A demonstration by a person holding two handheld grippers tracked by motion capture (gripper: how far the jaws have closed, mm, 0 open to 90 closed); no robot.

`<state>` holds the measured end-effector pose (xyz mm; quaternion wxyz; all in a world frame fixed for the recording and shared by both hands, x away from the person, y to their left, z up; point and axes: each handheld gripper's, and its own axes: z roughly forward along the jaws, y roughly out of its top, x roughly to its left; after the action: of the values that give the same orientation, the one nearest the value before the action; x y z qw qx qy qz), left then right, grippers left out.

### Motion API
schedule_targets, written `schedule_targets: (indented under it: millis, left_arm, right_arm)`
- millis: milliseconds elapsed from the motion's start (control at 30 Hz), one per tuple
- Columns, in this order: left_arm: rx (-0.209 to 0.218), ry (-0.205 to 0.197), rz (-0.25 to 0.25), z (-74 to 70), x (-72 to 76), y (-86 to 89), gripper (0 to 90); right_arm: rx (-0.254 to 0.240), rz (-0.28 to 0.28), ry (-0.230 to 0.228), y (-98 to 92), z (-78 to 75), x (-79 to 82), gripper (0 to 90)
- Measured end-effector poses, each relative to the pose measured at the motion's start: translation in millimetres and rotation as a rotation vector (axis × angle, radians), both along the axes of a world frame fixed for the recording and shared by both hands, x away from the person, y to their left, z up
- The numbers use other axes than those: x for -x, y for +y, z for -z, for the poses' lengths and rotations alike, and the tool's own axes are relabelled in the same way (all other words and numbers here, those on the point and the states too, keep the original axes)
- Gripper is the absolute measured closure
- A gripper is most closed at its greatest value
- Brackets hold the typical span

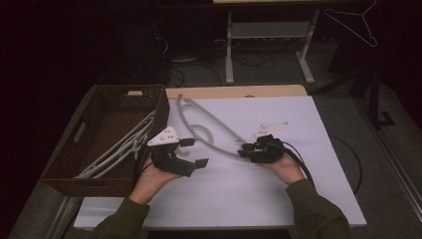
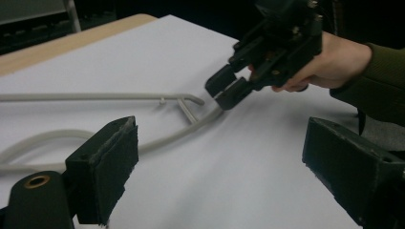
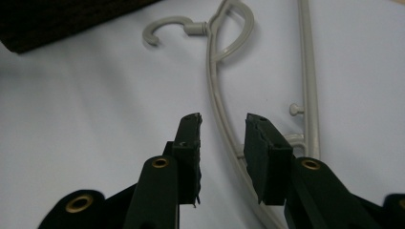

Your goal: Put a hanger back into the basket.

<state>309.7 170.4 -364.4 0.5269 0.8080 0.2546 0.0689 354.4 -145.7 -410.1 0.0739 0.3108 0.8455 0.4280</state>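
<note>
A pale grey plastic hanger [image 1: 209, 130] lies flat on the white sheet at the frame's centre, hook towards the upper left, one arm end pointing lower right.

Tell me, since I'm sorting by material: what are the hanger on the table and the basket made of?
The hanger looks like moulded plastic, pale grey and smooth, with rounded one-piece arms. The basket looks like dark brown woven wicker or rattan, judging by its ribbed, matte walls.
</note>
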Motion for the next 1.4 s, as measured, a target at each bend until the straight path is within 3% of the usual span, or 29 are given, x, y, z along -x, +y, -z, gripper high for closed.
schedule_targets:
  millis: [133,333,567,700,800,900,1133,1400]
  left_arm:
    - [-0.011,0.0,0.012,10.0,1.2,-0.4,11.8]
    - [-0.026,0.031,0.009,24.6,-2.6,0.1,12.4]
    - [-0.035,0.044,0.006,29.5,-5.1,2.4,12.9]
    - [-0.036,0.049,0.004,31.0,-5.4,3.0,13.0]
    - [-0.037,0.049,0.004,31.4,-5.6,3.0,13.0]
    - [-0.037,0.05,0.006,31.2,-5.3,3.1,13.0]
    - [-0.041,0.052,0.006,31.2,-5.5,3.7,13.0]
    - [-0.037,0.05,0.002,30.7,-3.3,3.4,13.1]
  right_arm:
    - [0.047,-0.018,0.006,14.5,9.0,-10.3,67.6]
    - [0.091,-0.048,0.023,38.2,17.3,-26.4,72.0]
    - [0.176,-0.071,0.037,63.2,26.0,-37.4,75.1]
    - [0.237,-0.088,0.013,67.9,29.7,-40.6,79.1]
    - [0.242,-0.118,-0.002,65.4,30.0,-40.3,80.6]
    - [0.238,-0.152,0.026,58.6,28.5,-36.4,81.6]
    - [0.238,-0.197,0.032,35.3,27.8,-18.9,81.7]
    - [0.254,-0.257,0.027,-4.6,20.5,21.1,81.6]
